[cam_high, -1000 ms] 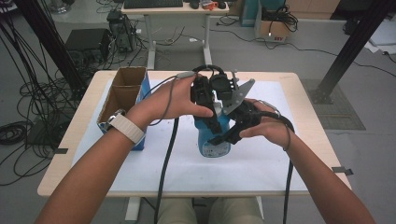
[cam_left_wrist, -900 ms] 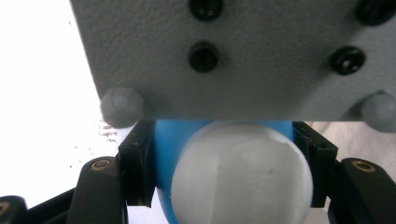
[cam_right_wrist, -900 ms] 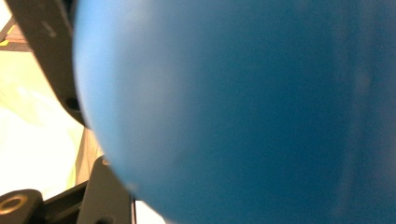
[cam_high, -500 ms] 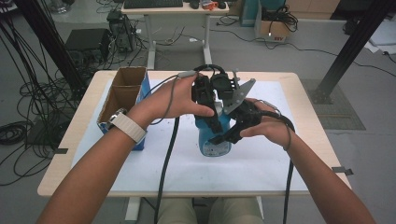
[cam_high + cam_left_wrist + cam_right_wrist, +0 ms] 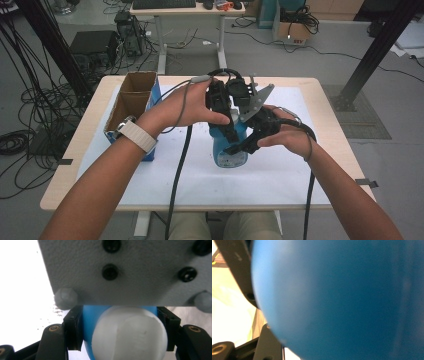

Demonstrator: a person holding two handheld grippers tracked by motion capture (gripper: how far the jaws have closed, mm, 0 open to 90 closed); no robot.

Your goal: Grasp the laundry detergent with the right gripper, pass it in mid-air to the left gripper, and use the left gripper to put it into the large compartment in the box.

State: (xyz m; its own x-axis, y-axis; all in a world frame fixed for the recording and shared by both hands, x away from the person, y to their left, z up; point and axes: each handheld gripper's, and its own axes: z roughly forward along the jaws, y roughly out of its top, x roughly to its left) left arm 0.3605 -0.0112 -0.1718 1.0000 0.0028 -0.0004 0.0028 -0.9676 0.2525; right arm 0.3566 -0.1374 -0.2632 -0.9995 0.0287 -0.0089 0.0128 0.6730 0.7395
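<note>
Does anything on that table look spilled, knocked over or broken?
Nothing stands out. The blue bottle stands on the white mat, gripped by the left gripper near its white cap and by the right gripper on its body. The cardboard box sits upright at the table's left, open on top. No spill shows.

No readable text; blue bottle [image 5: 229,150] label illegible.

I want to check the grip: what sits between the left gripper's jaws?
In the left gripper view, the blue bottle's white cap sits clamped between the left gripper's jaws.
</note>
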